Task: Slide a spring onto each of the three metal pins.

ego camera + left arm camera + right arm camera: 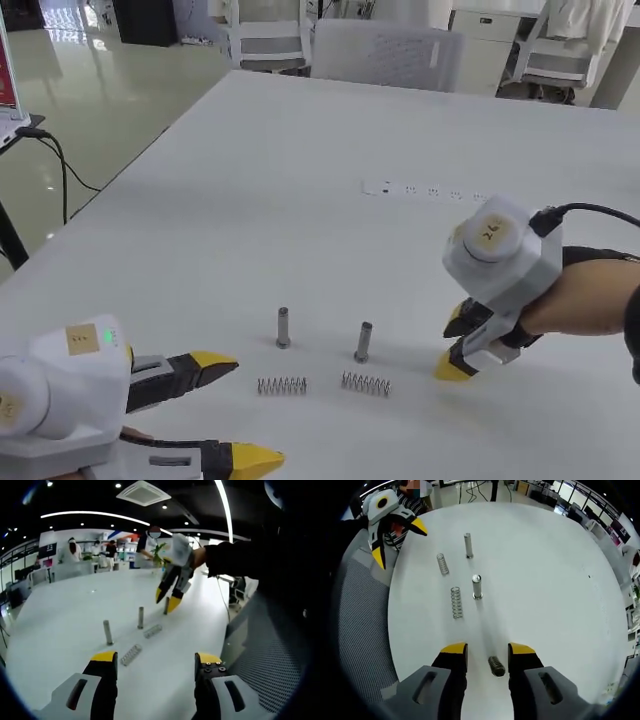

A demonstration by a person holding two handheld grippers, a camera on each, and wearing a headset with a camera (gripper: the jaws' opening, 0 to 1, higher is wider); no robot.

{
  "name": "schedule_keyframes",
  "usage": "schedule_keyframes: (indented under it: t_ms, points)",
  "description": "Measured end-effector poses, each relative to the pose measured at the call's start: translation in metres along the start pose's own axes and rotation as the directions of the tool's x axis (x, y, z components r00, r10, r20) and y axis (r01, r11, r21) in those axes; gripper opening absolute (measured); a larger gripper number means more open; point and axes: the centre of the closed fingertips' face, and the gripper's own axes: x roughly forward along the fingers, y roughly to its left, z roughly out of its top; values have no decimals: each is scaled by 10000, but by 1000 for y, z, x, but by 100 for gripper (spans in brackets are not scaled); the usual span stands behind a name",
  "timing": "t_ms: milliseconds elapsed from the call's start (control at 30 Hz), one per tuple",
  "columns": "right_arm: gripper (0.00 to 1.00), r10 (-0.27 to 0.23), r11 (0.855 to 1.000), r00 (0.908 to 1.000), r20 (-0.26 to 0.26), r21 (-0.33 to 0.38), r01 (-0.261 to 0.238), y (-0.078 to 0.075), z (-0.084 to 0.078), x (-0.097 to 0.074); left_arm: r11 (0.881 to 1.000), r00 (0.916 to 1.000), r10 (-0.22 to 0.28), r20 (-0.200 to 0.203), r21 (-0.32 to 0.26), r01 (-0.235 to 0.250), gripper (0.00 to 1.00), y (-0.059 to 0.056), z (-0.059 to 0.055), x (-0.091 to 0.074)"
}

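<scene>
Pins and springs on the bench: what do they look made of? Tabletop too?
Pins: grey metal, likely steel, satin finish; a bright glint shows on one top face in the right gripper view. Springs: thin coiled wire, grey metallic sheen, probably steel. Tabletop: smooth white, slight sheen, maybe laminate; the look leaves it open.

a wide white table (300,150) in a bright open office. grey chairs (385,55) stand at its far edge, a glossy floor (100,90) lies to the left, and ceiling light strips (100,515) glow beside an air vent (144,492).
</scene>
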Motion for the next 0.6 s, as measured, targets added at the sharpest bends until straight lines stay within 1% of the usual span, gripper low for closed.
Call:
schedule_keyframes:
  t_ms: [167, 400, 600]
  points:
    - [30, 98, 9995, 9998, 157, -289, -93, 9, 13, 0, 10000, 10000, -10, -7, 29, 10, 57, 0, 0, 0]
    - [28, 359, 9979, 9992, 165, -553, -349, 24, 24, 7, 10000, 10000, 2, 1, 48, -2, 57, 0, 0, -1]
    - [27, 529, 9956, 9984, 191, -779, -513, 32, 33, 13, 10000, 10000, 1, 6, 53, -1, 57, 0, 1, 0]
